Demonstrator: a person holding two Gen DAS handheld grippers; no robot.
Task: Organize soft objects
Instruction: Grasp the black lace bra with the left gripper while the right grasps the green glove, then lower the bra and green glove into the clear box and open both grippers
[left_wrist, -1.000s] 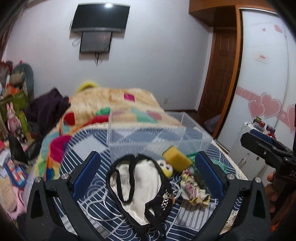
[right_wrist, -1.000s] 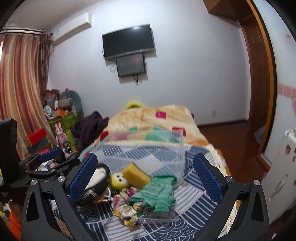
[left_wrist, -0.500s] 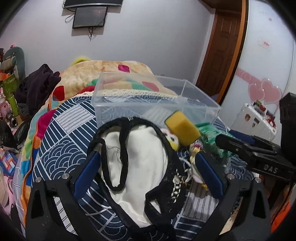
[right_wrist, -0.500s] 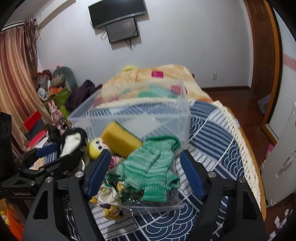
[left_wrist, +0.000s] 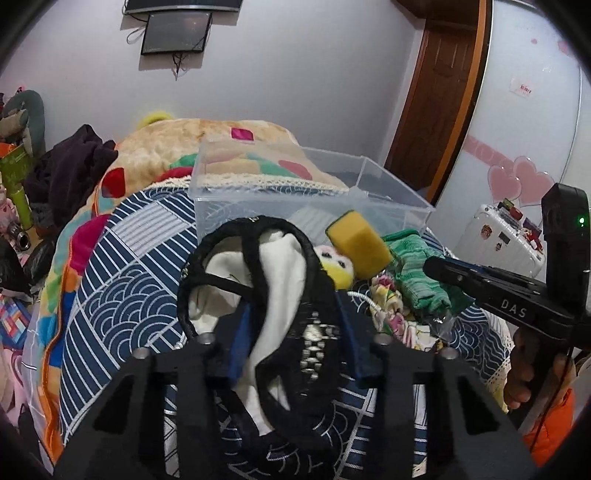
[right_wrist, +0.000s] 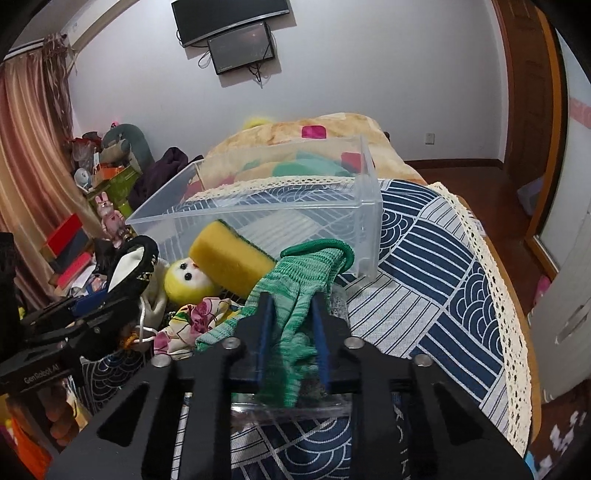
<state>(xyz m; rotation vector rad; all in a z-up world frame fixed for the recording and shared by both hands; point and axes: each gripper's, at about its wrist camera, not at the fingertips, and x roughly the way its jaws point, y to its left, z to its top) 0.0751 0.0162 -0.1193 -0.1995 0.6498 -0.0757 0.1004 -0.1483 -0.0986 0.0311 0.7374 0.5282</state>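
My left gripper is shut on a black-and-white pouch lying on the blue patterned bedspread. My right gripper is shut on a green knitted glove in clear wrapping. A yellow sponge, a yellow plush doll and a floral cloth lie between them. A clear plastic bin stands just behind the pile; it also shows in the left wrist view.
A fluffy patchwork blanket covers the far half of the bed. Dark clothes and cluttered toys sit at the left. A white suitcase and a wardrobe stand at the right. The bed edge with lace trim runs along the right.
Both grippers moved down and forward onto the pile and closed: the left on the black-and-white pouch, the right on the green glove.
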